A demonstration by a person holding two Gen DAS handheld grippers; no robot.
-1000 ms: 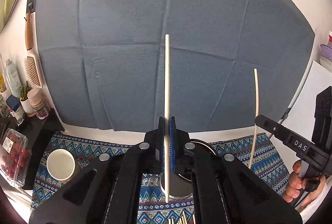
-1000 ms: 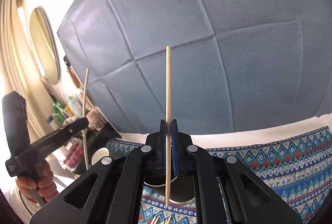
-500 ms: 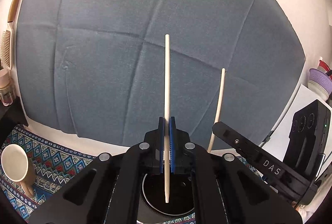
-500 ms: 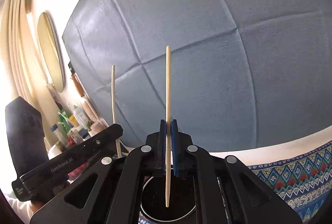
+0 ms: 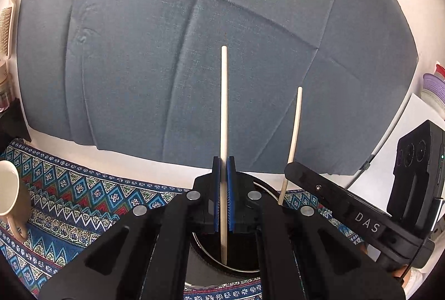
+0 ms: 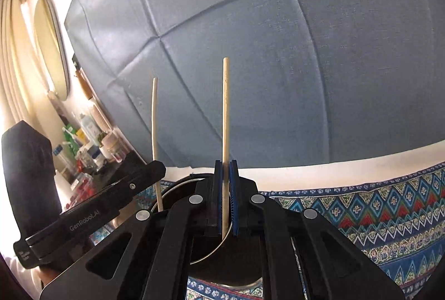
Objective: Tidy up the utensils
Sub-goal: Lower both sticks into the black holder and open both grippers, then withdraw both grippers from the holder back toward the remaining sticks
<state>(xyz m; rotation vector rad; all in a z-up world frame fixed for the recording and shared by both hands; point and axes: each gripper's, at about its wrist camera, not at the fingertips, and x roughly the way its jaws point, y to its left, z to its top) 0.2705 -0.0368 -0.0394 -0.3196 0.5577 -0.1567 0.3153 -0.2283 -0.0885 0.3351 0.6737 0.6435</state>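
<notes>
My left gripper (image 5: 224, 169) is shut on a pale chopstick (image 5: 224, 105), held upright with its lower tip inside the mouth of a black round holder (image 5: 244, 266). My right gripper (image 6: 225, 172) is shut on a second chopstick (image 6: 225, 110), also upright, its lower end over the same holder (image 6: 222, 258). Each gripper shows in the other's view: the right one (image 5: 289, 169) with its chopstick (image 5: 293, 133) just right of mine, the left one (image 6: 160, 169) with its chopstick (image 6: 154, 119) to the left.
A patterned blue cloth (image 5: 78, 202) covers the table. A cream mug (image 5: 11, 194) stands at the left. A blue-grey sheet (image 5: 194, 35) hangs behind. Bottles and jars (image 6: 89, 144) crowd a shelf at far left. A lilac bowl (image 5: 434, 85) sits at far right.
Both grippers have come closer together and lower over the black holder. The chopstick tips now sit at or in its mouth.
</notes>
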